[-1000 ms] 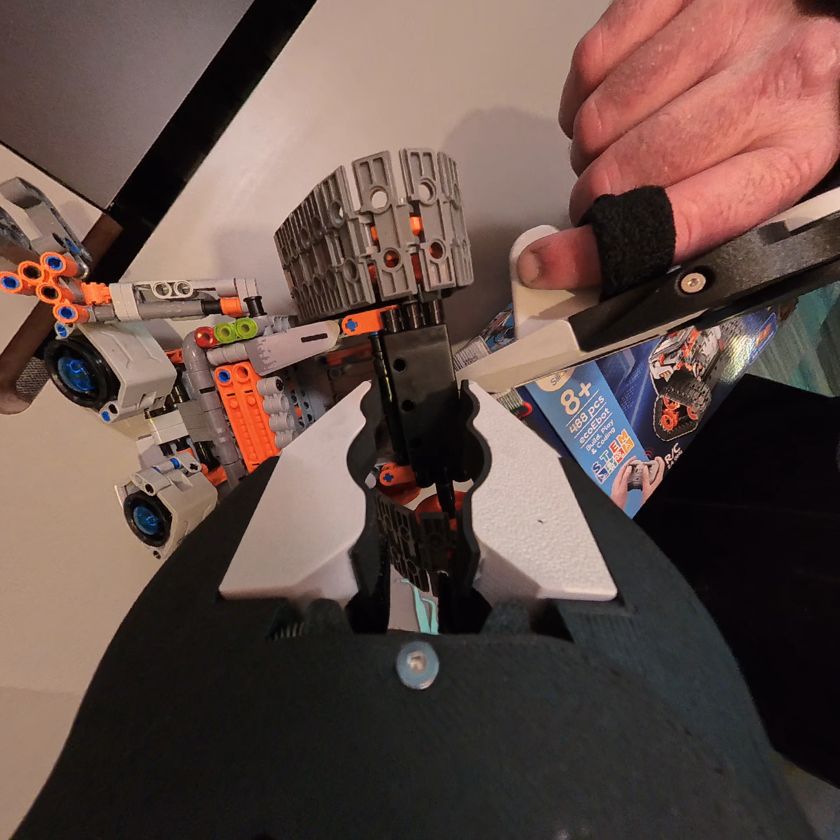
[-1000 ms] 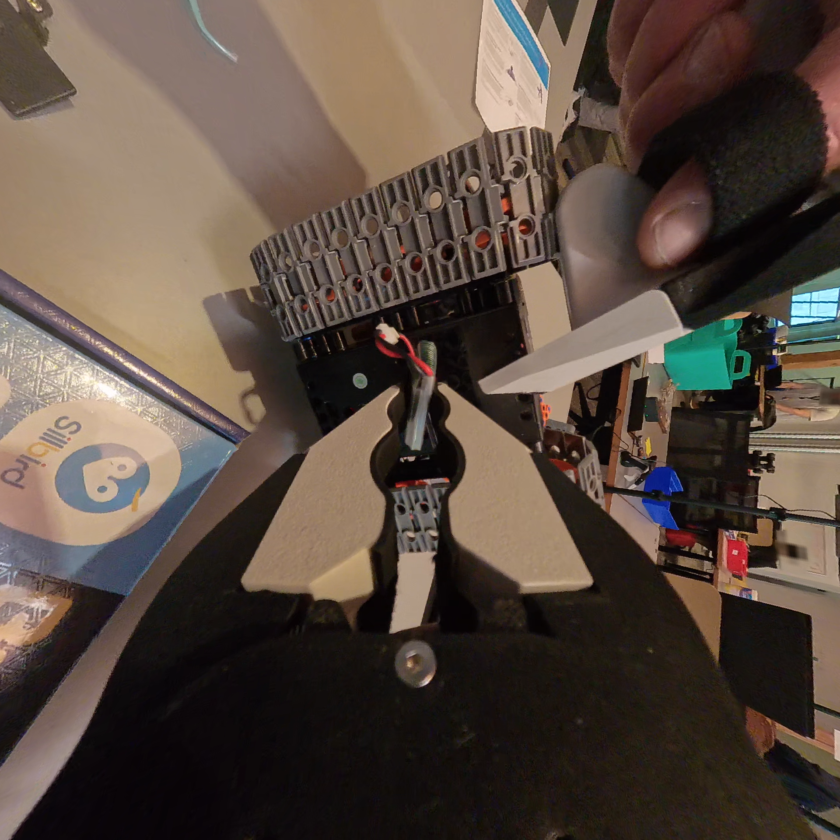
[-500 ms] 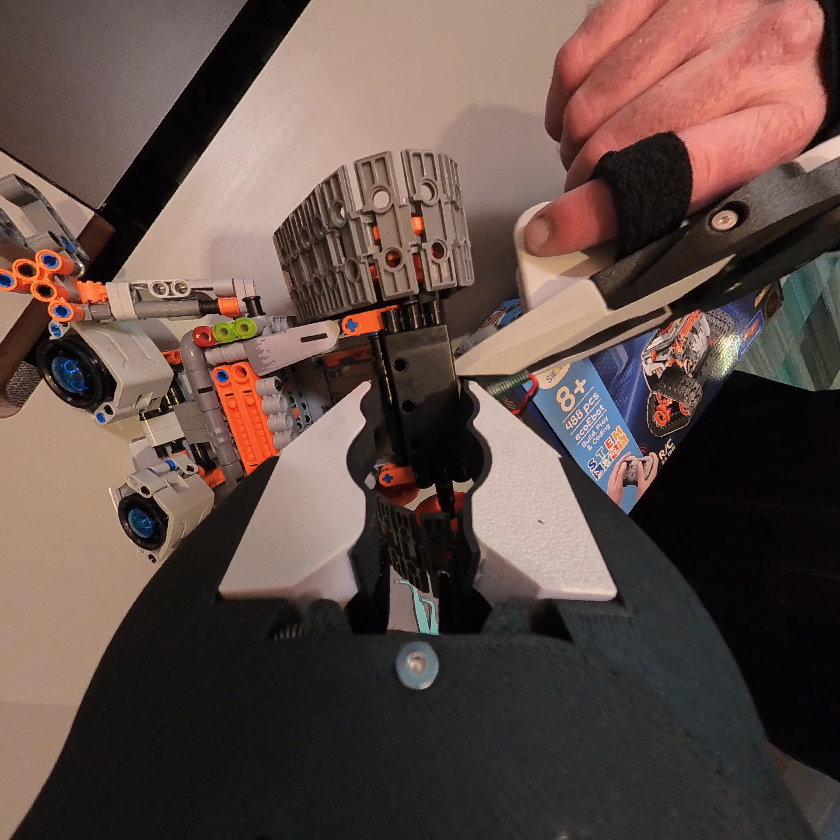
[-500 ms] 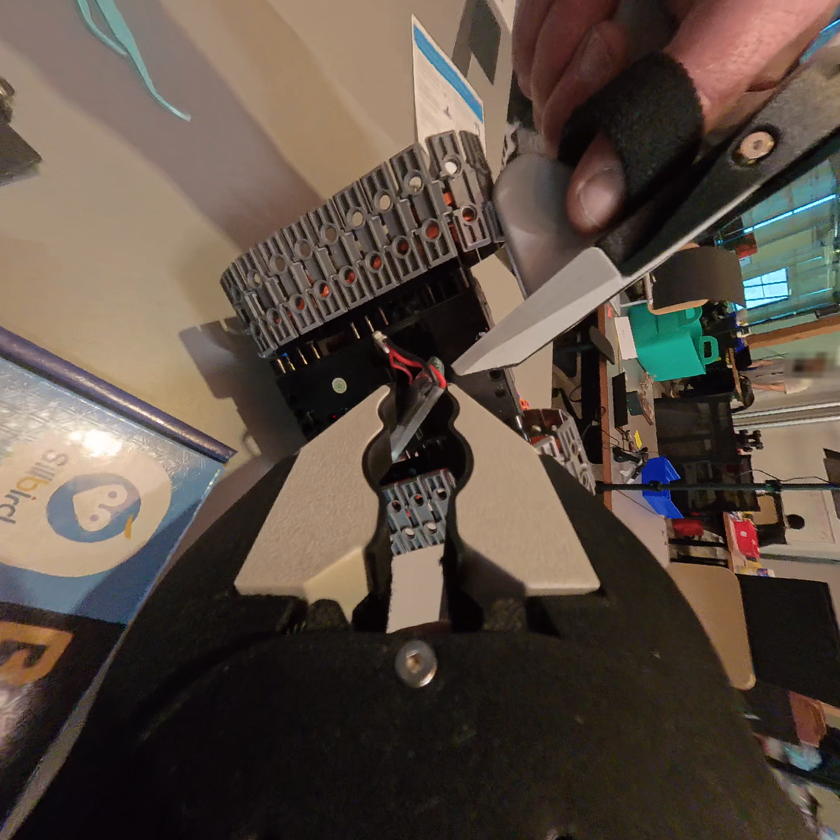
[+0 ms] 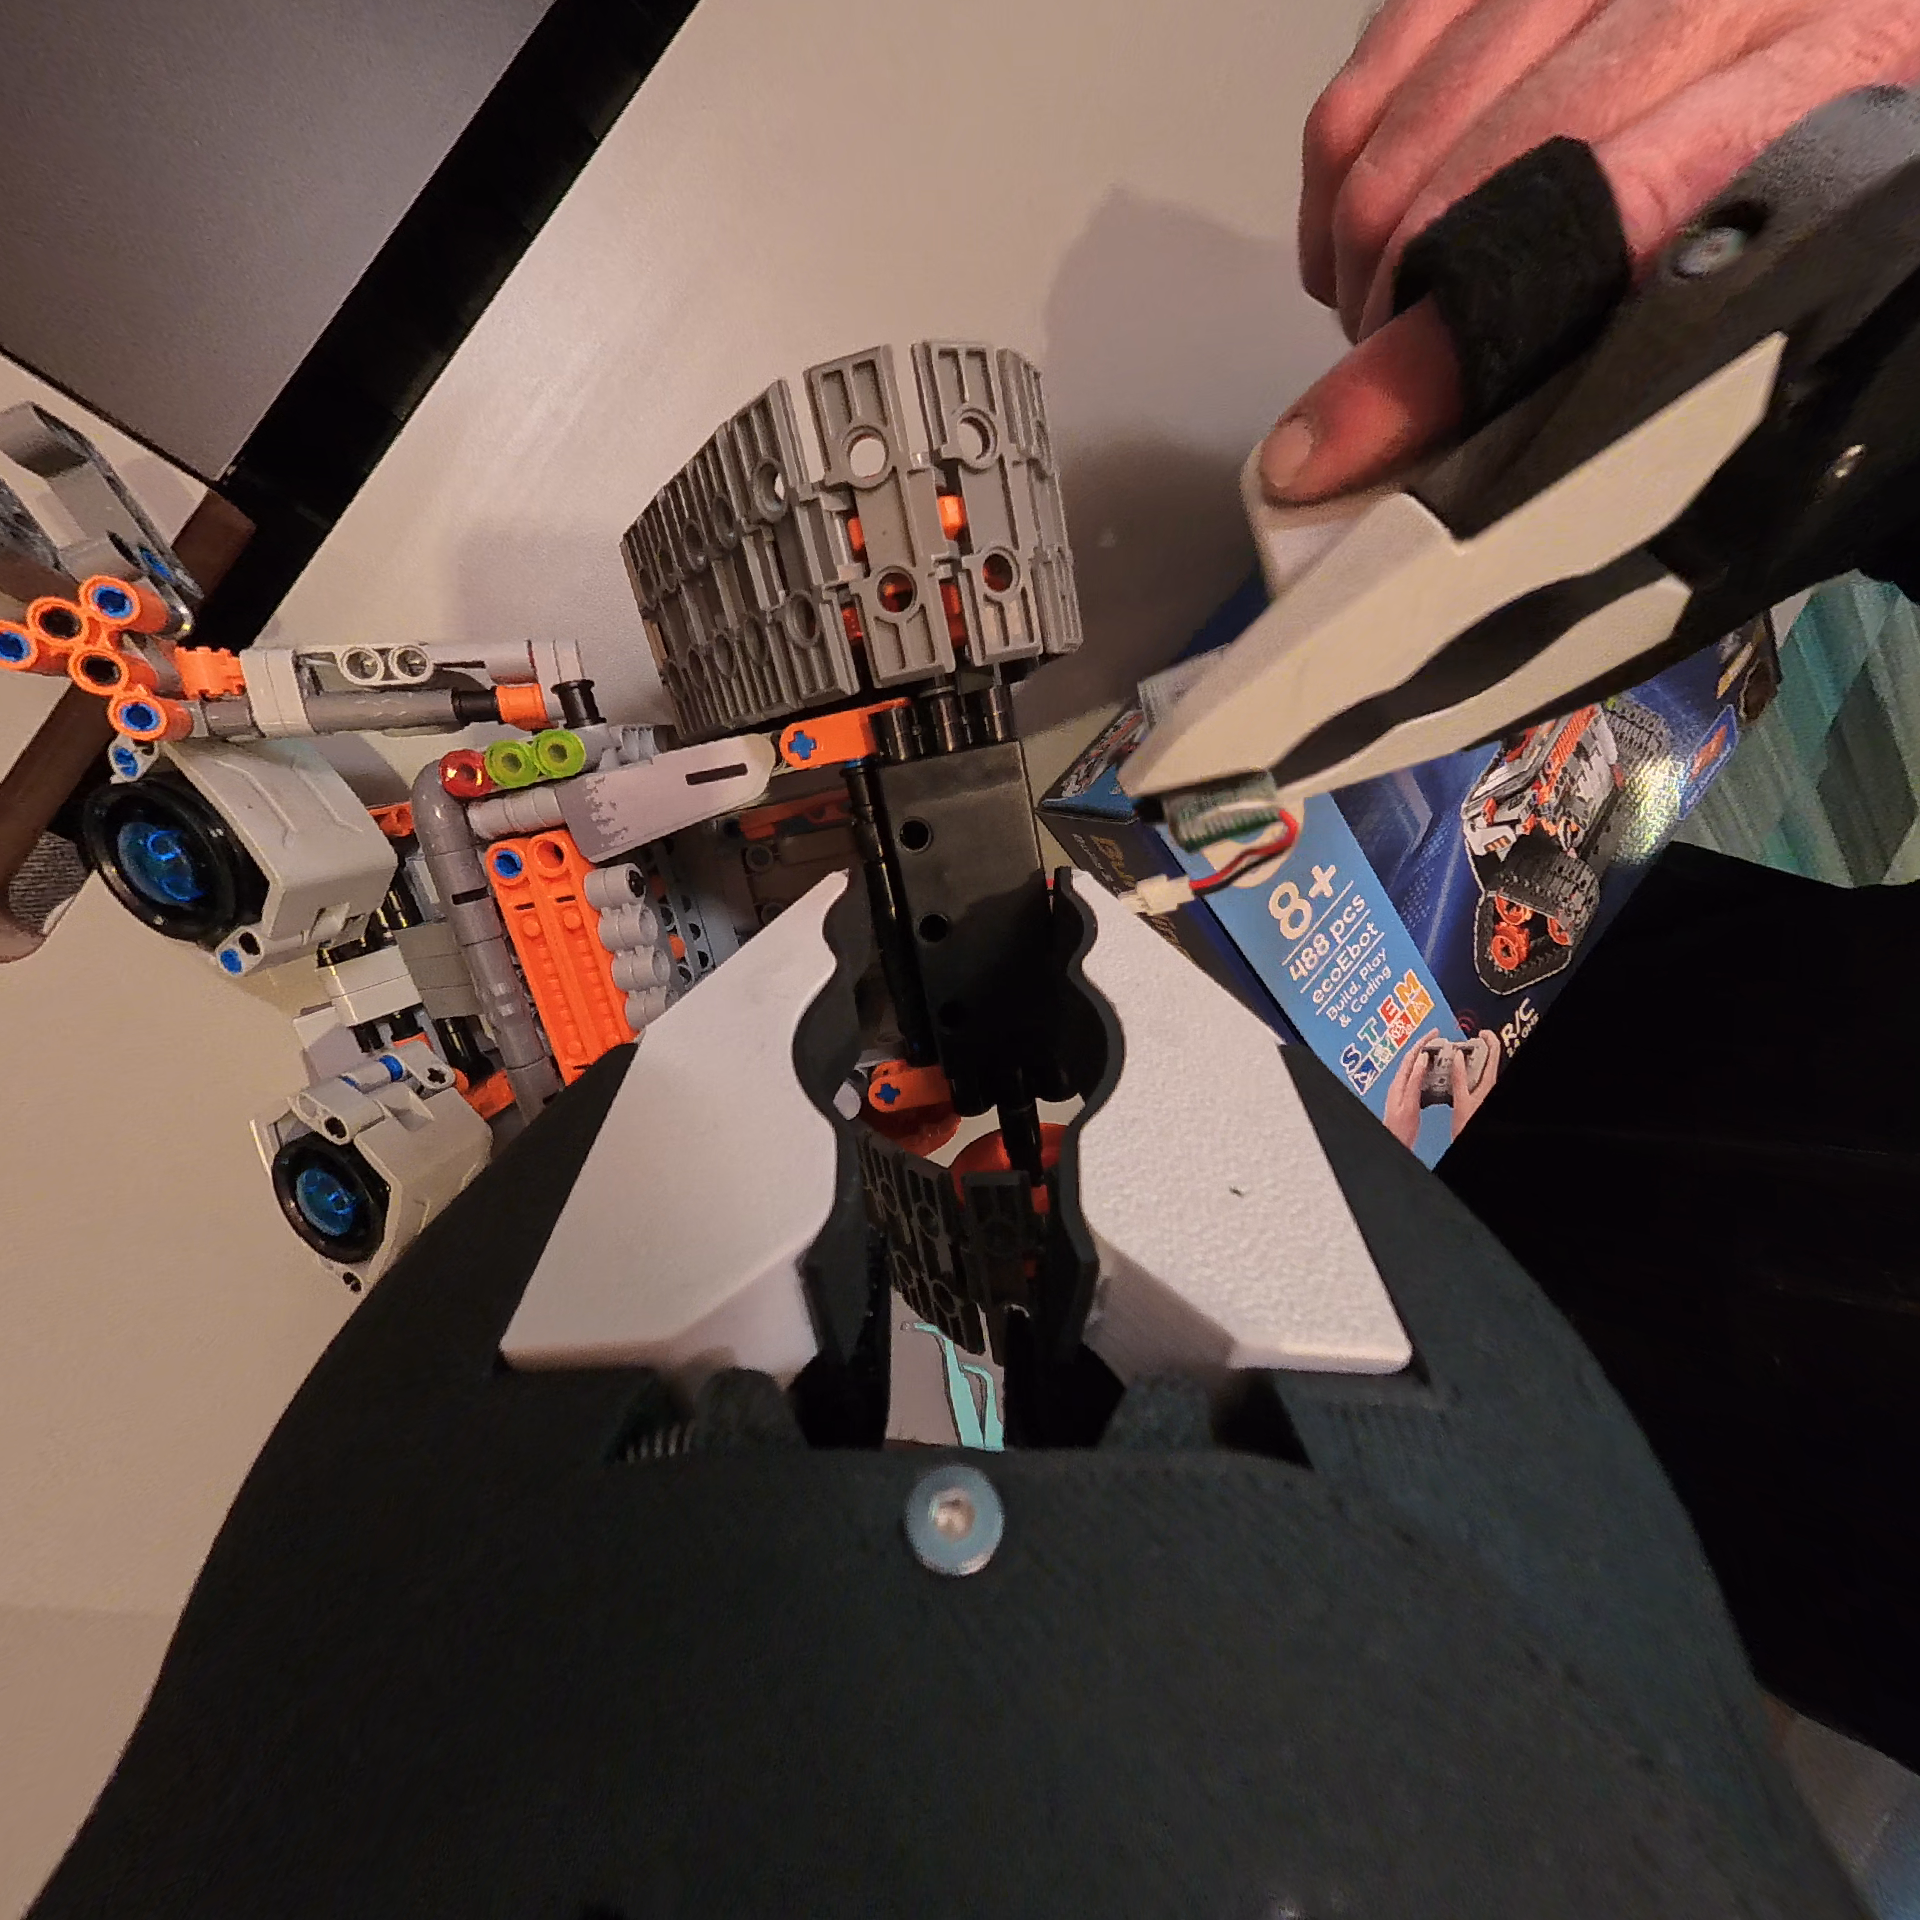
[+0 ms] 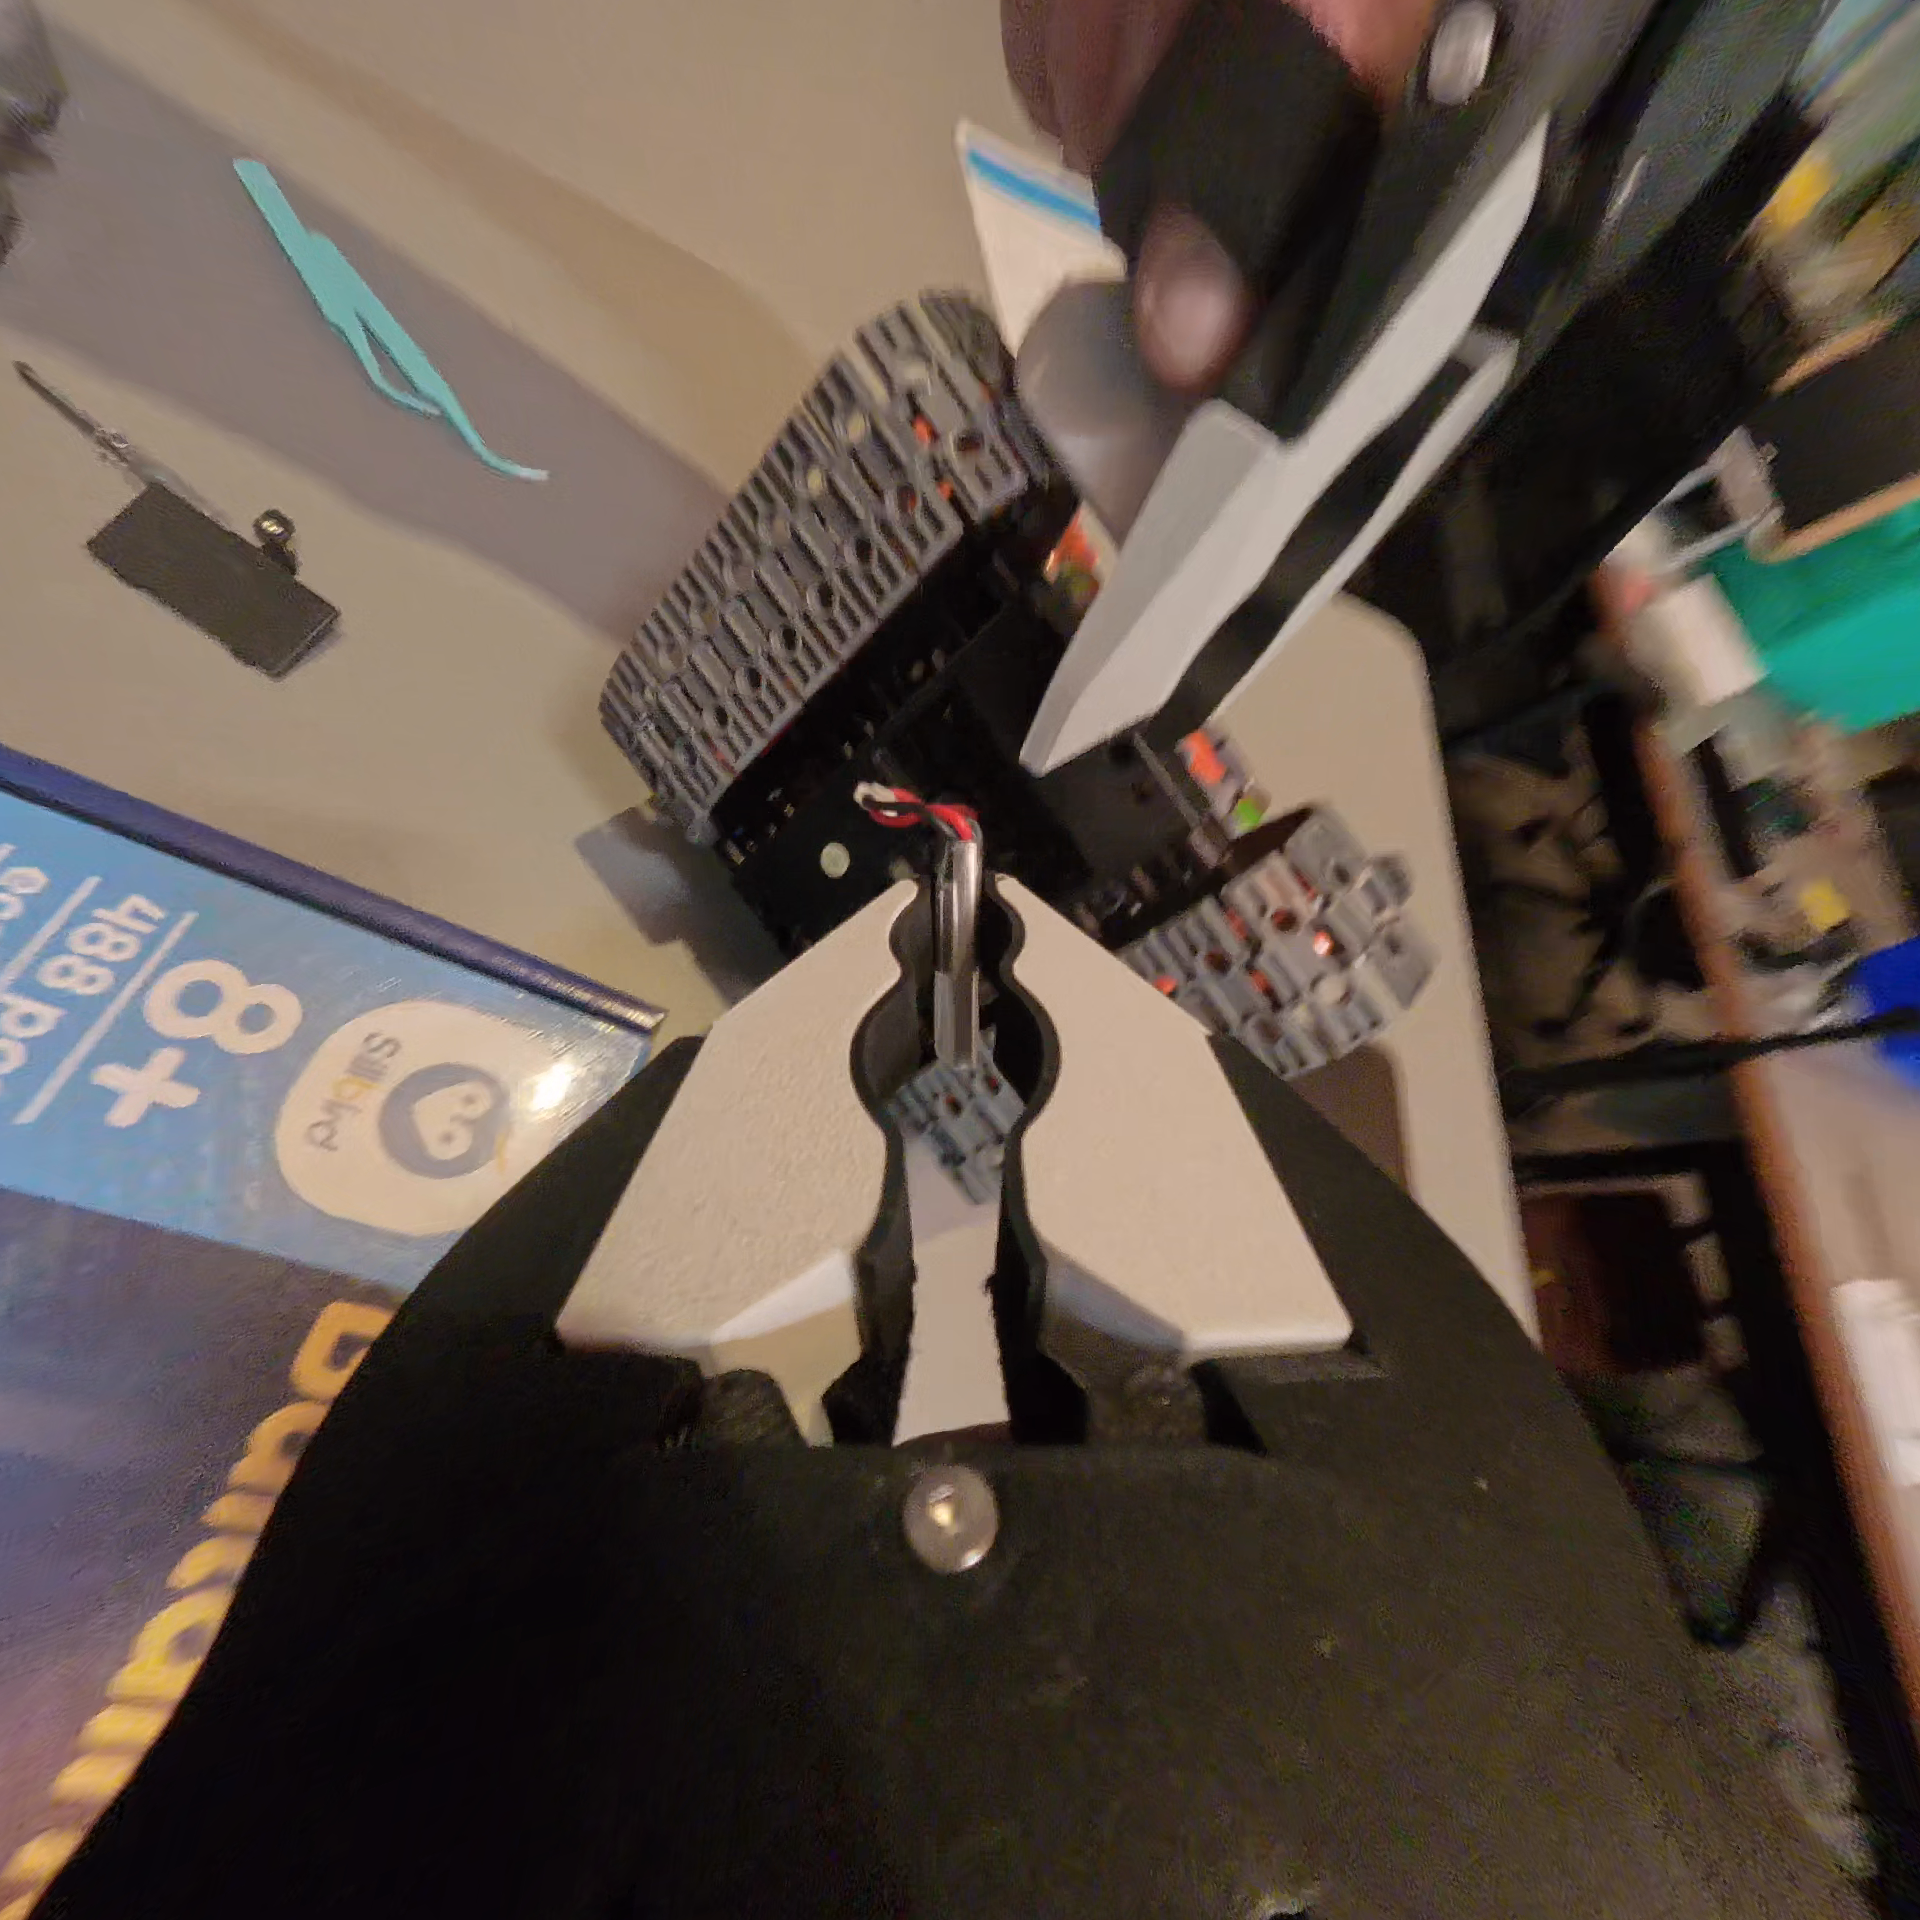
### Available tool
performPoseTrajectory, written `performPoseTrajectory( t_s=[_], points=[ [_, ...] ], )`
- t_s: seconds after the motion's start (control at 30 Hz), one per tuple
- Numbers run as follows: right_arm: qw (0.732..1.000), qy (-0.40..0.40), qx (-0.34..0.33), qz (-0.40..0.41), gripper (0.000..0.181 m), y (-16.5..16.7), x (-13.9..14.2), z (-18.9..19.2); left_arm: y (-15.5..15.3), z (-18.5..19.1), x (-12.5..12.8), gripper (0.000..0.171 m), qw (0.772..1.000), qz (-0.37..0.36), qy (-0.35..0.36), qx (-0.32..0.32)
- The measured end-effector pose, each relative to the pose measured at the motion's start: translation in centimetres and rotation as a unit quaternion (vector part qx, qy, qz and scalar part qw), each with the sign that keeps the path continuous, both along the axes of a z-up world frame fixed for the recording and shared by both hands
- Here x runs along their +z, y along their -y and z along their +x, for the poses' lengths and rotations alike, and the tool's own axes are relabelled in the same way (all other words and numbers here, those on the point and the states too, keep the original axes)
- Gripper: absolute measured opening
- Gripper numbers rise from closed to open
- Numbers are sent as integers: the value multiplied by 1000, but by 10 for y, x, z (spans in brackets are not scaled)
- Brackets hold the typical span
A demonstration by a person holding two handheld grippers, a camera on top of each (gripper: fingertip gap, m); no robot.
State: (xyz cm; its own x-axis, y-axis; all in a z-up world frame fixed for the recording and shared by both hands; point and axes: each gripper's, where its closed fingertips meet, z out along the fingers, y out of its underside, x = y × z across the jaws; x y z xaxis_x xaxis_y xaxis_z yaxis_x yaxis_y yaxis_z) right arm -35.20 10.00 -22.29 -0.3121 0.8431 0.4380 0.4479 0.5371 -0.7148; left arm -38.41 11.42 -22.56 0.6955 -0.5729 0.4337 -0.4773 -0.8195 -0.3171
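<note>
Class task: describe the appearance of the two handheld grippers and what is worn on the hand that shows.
Each gripper, left and right, has a matt black, grainy body, a silver screw at its centre and two pale wedge-shaped fingers with wavy black inner edges. The hand wears a black fabric band around one finger.

Right gripper (image 5: 1205, 795) pulled battery pack (image 5: 1226, 816) clear of robot (image 5: 935, 862).
</note>
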Motion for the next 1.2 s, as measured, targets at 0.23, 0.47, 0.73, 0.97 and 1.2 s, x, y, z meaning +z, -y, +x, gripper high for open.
performPoseTrajectory(
  t_s=[0.23,0.47,0.73,0.97,1.2],
  points=[
    [959,86,-27,-269,5,17,-18,13,7,6,-10,33,999,25,-36,-20],
    [939,116,-18,-323,5,25,-34,19,14,10,-15,33,995,57,-75,-43],
    [942,125,-7,-311,5,32,-38,19,24,21,-23,35,991,81,-93,-44],
    [945,143,5,-292,5,38,-48,23,20,9,-12,44,976,167,-141,2],
    [936,143,4,-322,5,32,-45,24,43,22,39,37,909,352,-216,66]
  ],
)
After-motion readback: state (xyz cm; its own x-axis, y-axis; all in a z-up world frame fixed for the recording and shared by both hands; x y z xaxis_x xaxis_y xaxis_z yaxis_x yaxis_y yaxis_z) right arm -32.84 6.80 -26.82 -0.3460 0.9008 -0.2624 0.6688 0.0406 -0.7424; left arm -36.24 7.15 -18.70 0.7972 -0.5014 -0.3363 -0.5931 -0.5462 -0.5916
